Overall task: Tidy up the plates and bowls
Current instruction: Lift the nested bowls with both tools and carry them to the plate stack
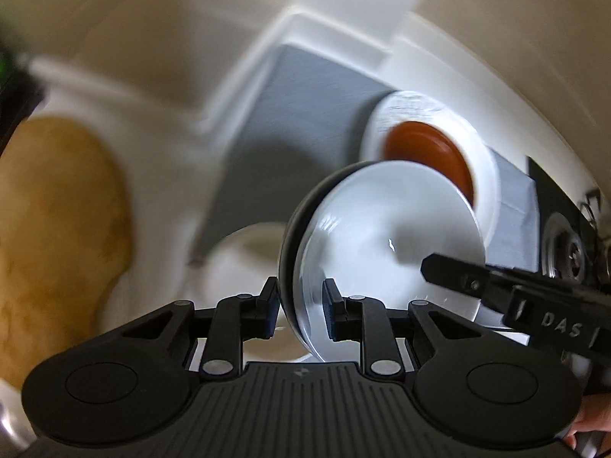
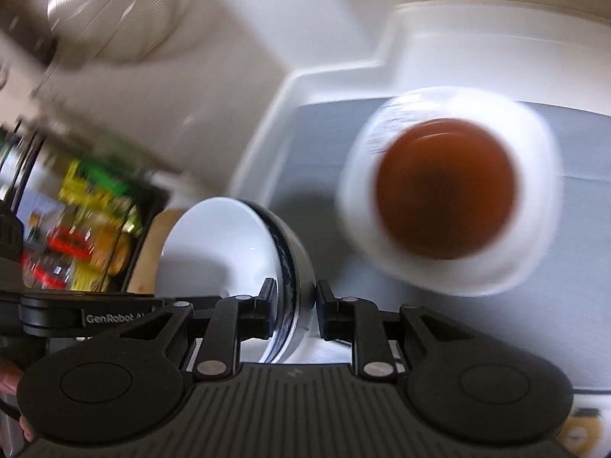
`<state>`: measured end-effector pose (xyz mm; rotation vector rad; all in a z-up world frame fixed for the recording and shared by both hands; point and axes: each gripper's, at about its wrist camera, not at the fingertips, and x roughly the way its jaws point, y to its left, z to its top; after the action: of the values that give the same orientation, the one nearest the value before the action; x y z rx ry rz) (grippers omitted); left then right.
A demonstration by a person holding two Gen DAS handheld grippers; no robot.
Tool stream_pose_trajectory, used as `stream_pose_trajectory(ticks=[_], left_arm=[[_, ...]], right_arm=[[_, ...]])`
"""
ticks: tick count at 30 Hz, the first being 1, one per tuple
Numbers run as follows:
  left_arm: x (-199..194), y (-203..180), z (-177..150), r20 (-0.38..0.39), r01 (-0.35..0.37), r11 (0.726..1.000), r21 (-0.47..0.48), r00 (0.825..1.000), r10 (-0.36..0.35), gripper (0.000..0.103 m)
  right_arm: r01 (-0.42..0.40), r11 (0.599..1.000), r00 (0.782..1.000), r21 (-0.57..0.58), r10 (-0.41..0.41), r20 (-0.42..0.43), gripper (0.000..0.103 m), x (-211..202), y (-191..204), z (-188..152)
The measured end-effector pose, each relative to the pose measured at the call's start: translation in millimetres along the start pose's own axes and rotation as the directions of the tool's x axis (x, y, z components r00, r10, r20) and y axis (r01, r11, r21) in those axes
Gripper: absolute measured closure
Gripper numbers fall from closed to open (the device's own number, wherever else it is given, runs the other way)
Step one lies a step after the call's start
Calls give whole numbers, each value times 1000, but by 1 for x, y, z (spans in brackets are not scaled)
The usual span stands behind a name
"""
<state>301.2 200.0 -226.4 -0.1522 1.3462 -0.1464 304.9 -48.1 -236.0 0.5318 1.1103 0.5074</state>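
Together, left tongs (image 1: 298, 307) and right tongs (image 2: 294, 311) pinch the white bowl's (image 1: 385, 236) rim (bowl tipped on edge).

Motion blur smears the brown-centred dish (image 2: 450, 191) and shelf clutter (image 2: 91, 225).

Your 2 wrist cameras look down closely from opposite sides, sharing the white bowl (image 1: 385, 244) (image 2: 217, 244) and grey mat (image 1: 298, 107) (image 2: 320, 145).
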Motion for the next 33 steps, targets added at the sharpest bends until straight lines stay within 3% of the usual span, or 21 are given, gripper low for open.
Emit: stream_pose_trajectory(ticks=[3, 6, 14, 19, 25, 33], left_arm=[[4, 29, -8, -22, -31, 998, -56, 999, 29, 77], [11, 51, -11, -52, -42, 993, -110, 998, 37, 78], [31, 59, -16, -103, 6, 991, -137, 994, -21, 78], [38, 53, -20, -86, 14, 994, -109, 996, -24, 79], [39, 62, -20, -79, 64, 992, -109, 994, -73, 79], [15, 82, -19, 17, 126, 986, -111, 992, -125, 79]], right_arm=[[-13, 999, 999, -47, 11, -50, 78, 24, 18, -1], [-30, 999, 995, -14, 29, -95, 78, 46, 20, -1], [23, 998, 991, -66, -31, -128, 78, 66, 18, -8], [85, 989, 988, -122, -100, -121, 76, 74, 17, -10], [76, 978, 988, -194, -101, -119, 76, 73, 17, -10], [-23, 992, 992, -127, 7, -128, 71, 55, 3, 0]])
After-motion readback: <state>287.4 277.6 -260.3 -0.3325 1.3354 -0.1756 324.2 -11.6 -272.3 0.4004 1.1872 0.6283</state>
